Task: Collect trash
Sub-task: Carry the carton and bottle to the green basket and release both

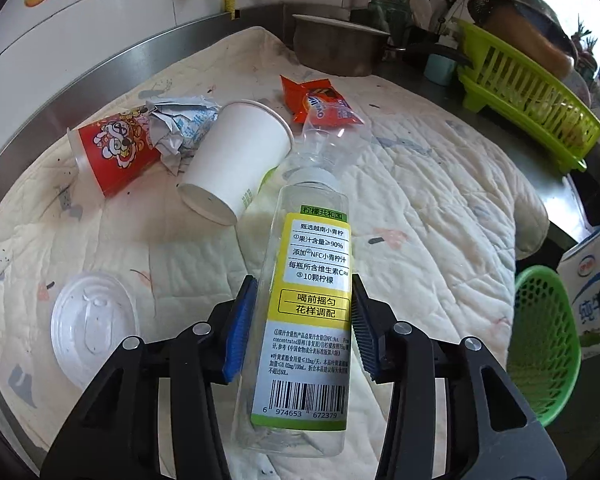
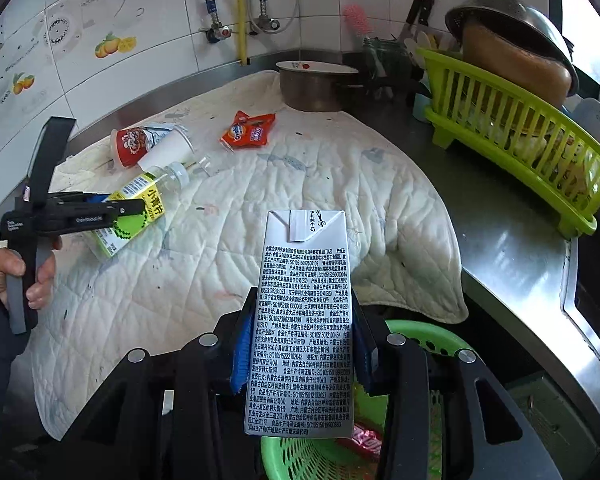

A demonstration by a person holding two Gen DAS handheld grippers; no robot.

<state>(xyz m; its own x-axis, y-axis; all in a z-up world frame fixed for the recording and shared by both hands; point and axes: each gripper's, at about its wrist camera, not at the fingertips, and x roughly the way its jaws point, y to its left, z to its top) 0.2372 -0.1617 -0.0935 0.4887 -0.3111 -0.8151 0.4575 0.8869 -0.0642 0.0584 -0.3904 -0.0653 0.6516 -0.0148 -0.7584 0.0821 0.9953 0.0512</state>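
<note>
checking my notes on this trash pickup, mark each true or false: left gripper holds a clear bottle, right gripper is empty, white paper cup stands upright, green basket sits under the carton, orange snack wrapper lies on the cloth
1. The left gripper holds a clear bottle. True.
2. The right gripper is empty. False: it grips a milk carton.
3. The white paper cup stands upright. False: it lies on its side.
4. The green basket sits under the carton. True.
5. The orange snack wrapper lies on the cloth. True.

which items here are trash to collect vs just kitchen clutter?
Job:
- clear bottle, in left tool
- milk carton, in right tool
- red cup, white paper cup, crumpled wrapper, orange snack packet, plastic lid
- green basket

Clutter:
- dish rack
- metal pot
- quilted cloth
</note>
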